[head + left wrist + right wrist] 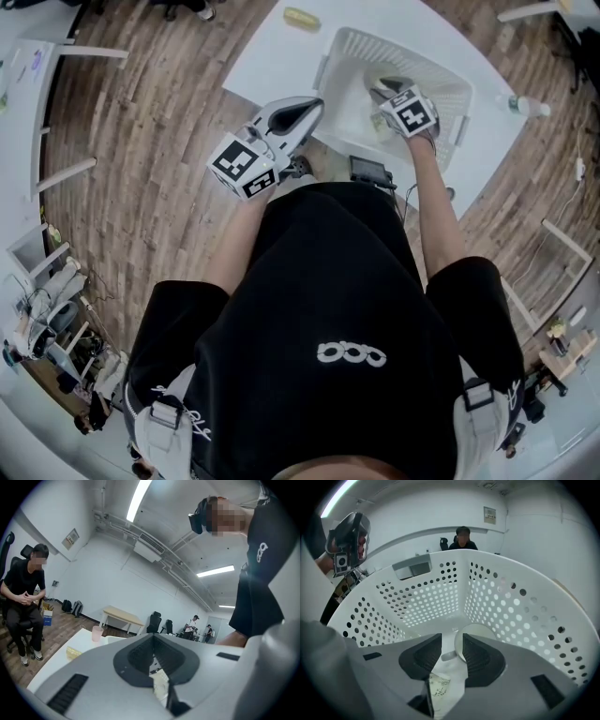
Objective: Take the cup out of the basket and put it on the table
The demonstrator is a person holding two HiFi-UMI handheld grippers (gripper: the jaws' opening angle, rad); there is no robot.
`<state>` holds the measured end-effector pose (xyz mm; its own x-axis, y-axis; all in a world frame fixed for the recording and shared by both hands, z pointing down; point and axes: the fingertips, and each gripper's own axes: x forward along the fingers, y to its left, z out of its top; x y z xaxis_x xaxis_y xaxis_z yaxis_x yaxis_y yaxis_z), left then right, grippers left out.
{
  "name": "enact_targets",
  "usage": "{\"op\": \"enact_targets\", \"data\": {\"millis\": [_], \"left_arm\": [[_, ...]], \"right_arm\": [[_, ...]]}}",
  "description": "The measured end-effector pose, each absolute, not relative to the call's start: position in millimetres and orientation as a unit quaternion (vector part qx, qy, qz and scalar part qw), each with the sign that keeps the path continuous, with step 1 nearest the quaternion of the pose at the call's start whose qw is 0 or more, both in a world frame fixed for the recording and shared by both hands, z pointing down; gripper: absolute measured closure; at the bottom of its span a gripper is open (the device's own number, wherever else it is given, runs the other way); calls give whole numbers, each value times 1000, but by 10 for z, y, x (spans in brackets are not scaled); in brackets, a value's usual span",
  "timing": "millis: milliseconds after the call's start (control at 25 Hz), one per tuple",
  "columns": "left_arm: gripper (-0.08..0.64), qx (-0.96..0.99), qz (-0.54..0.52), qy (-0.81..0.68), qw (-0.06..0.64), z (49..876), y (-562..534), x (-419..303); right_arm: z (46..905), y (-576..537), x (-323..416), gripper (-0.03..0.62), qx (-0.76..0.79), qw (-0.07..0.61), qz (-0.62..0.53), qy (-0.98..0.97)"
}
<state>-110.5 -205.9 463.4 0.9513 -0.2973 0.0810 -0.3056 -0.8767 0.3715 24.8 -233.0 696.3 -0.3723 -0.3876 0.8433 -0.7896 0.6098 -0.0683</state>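
Note:
A white cup (477, 633) lies on its side on the floor of the white perforated basket (422, 597); its handle (449, 656) shows in the gap between my right gripper's jaws. My right gripper (450, 640) reaches down into the basket (356, 42) with its jaws open, and the pads do not press on the cup. In the head view the right gripper (386, 94) hides the cup. My left gripper (314, 108) hangs at the near edge of the table (272, 47), left of the basket. It (152, 638) is shut on nothing.
A pink cup (97, 633) and a yellow object (72, 652) stand on the white table (56, 660). The yellow object (302, 17) lies at the table's far side. A person sits on a chair (23, 602) to the left. A bottle (530, 106) lies right of the table.

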Motion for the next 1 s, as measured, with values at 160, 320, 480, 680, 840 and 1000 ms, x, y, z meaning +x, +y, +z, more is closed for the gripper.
{"op": "enact_targets", "data": {"millis": [160, 320, 480, 680, 840, 1000], "left_arm": [[552, 967, 10, -158, 199, 4641, -2089, -1101], [552, 967, 11, -159, 201, 4676, -2104, -1105], [552, 966, 13, -161, 201, 4688, -2120, -1115], [552, 967, 15, -163, 195, 4678, -2122, -1122], [552, 968, 14, -161, 190, 4674, -2111, -1107], [552, 967, 11, -165, 194, 4662, -2104, -1124]], "right_arm": [[7148, -2339, 226, 465, 354, 449, 251, -781], [7357, -2310, 271, 465, 346, 475, 271, -762], [7443, -2295, 259, 463, 338, 474, 293, -758], [7439, -2289, 264, 463, 341, 469, 303, -757], [7430, -2320, 263, 482, 345, 456, 307, -761], [7426, -2342, 271, 546, 347, 462, 300, -759]]}}
